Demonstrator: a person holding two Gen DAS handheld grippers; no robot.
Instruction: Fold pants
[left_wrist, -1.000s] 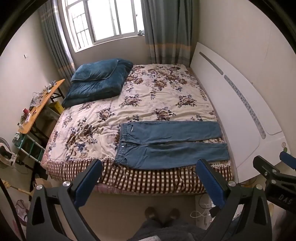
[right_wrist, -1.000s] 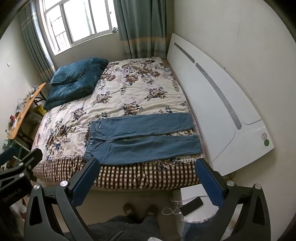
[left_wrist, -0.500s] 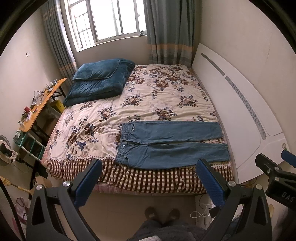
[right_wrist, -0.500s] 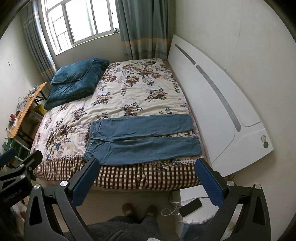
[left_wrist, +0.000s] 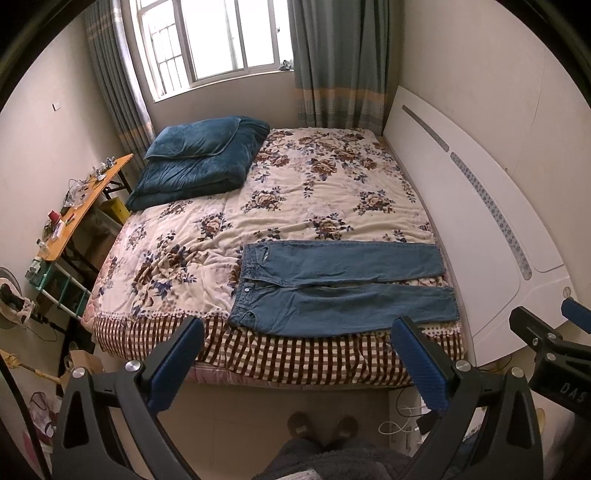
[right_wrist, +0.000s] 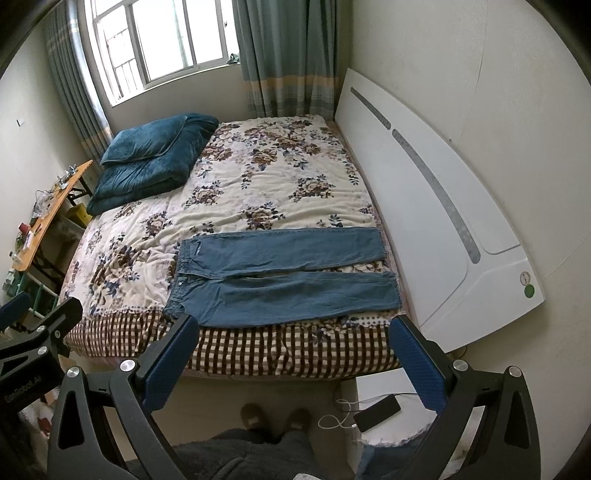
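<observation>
Blue jeans lie flat and spread on the near edge of the bed, waistband to the left, both legs stretched to the right with a narrow gap between them. They also show in the right wrist view. My left gripper is open and empty, held high above the floor in front of the bed, well short of the jeans. My right gripper is open and empty too, held at about the same height beside it. Each gripper shows at the edge of the other's view.
The bed has a floral cover with a checked border. A folded dark blue quilt lies at the far left corner. A white headboard runs along the right. A cluttered wooden side table stands left. A phone on a cable lies right.
Both views have drifted slightly, so the bed and jeans sit a little lower in frame. The jeans have not moved. Both grippers stay open.
</observation>
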